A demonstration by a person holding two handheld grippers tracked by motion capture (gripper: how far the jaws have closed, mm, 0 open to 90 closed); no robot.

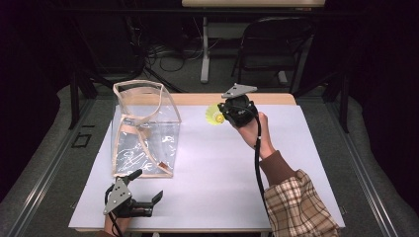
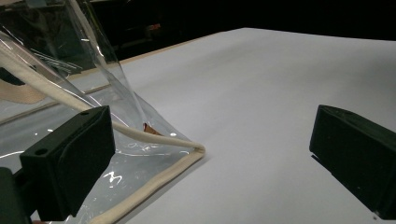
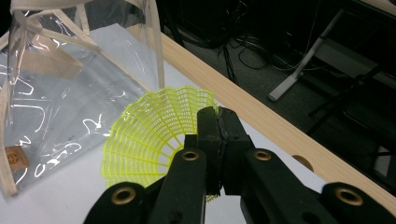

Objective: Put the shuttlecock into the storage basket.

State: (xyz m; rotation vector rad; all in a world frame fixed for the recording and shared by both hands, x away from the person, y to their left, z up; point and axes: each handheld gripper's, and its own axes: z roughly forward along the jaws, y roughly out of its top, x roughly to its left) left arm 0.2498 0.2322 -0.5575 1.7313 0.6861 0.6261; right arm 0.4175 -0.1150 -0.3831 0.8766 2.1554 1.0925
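Right gripper, jaws pressed together on the mesh skirt of a yellow plastic shuttlecock, lifted above the far side of the table near its wooden rear edge; seen in the high view just right of the bag's upper rim, apart from it. Shuttlecock skirt fanned toward the clear plastic bag, cork end hidden behind the jaws. Left gripper, jaws spread wide and holding nothing, resting low at the near left edge of the table. Near corner of the bag, trimmed in cream piping, lying between and just ahead of the left jaws, untouched by the right one. Bag upright with mouth open, on the left half of the white tabletop.
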